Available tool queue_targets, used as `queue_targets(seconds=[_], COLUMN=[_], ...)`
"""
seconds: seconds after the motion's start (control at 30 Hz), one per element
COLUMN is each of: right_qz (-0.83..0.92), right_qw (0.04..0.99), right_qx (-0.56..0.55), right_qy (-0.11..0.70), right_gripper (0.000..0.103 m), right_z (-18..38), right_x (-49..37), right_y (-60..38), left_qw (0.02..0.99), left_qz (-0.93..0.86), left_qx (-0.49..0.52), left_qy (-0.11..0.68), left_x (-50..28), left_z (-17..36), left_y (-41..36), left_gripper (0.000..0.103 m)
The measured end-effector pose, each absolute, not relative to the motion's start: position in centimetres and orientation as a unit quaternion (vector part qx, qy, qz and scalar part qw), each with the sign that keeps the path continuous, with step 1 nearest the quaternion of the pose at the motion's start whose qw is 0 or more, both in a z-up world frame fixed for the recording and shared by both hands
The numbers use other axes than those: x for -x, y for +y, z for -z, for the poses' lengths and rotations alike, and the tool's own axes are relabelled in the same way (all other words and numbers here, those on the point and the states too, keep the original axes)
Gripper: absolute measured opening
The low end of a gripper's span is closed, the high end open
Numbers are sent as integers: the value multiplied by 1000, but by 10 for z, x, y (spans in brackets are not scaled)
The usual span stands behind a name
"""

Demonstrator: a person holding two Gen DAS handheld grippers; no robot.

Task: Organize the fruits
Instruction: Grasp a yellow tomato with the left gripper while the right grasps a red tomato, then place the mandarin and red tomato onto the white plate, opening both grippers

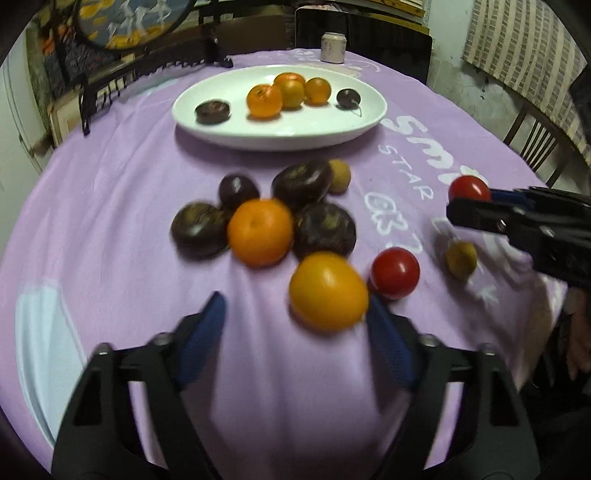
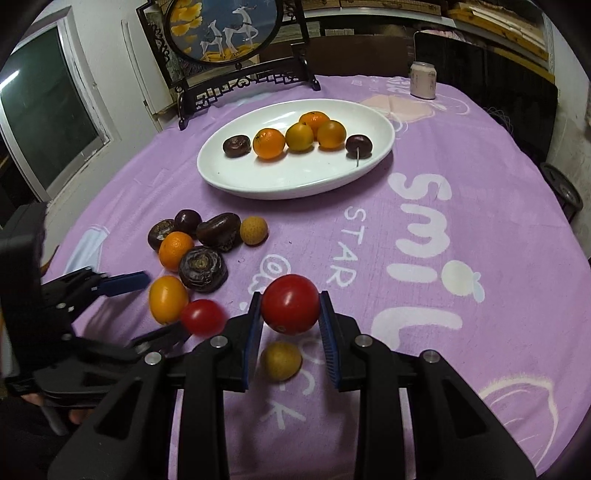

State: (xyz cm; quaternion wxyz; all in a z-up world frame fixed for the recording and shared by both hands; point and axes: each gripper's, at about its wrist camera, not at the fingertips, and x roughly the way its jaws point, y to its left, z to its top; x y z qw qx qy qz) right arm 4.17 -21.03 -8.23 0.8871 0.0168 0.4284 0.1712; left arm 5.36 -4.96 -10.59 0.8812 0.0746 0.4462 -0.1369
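Note:
A white oval plate (image 1: 280,134) (image 2: 295,181) holds several oranges and two dark fruits. Loose fruit lies on the purple cloth: dark fruits, an orange (image 1: 259,232) (image 2: 175,249), a yellow-orange fruit (image 1: 328,291) (image 2: 167,298), a red tomato (image 1: 395,272) (image 2: 202,316) and two small tan fruits. My right gripper (image 2: 290,312) (image 1: 467,205) is shut on a second red tomato (image 2: 290,304) (image 1: 468,187), held above the cloth. My left gripper (image 1: 295,314) (image 2: 147,299) is open, its fingers on either side of the yellow-orange fruit.
A pale can (image 1: 333,46) (image 2: 423,79) stands at the far table edge. A framed round deer picture on a dark stand (image 2: 225,33) is behind the plate. A small tan fruit (image 2: 280,360) lies under my right gripper. Chairs stand around the table.

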Motion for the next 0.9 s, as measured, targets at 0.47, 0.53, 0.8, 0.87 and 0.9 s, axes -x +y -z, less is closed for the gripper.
queue_targets(seconds=[0.47,0.53,0.8,0.87,0.9], right_qz=[-182,-183,-186,-188,-190], right_qw=[892,892,891,890,890], right_qx=[-13,-10,4,8,11], right_qy=[414,414,415,415,415], right_gripper=[30,30,30,30,30], right_z=[73,73,71,70,69], right_x=[-33,-32,-34,-36,-38], right_y=[-204,-201,-188,-184,-182], left_qw=[889,891,894,895,896], left_qz=[147,150,155,155,156], left_qx=[-3,0,10,11,10], left_qy=[433,429,421,418,416], left_x=[-47,-45,-44,-46,-48], left_z=[82,79,72,69,67], left_y=[-20,-18,-8,-6,-5], left_gripper=[40,40,40,40,40])
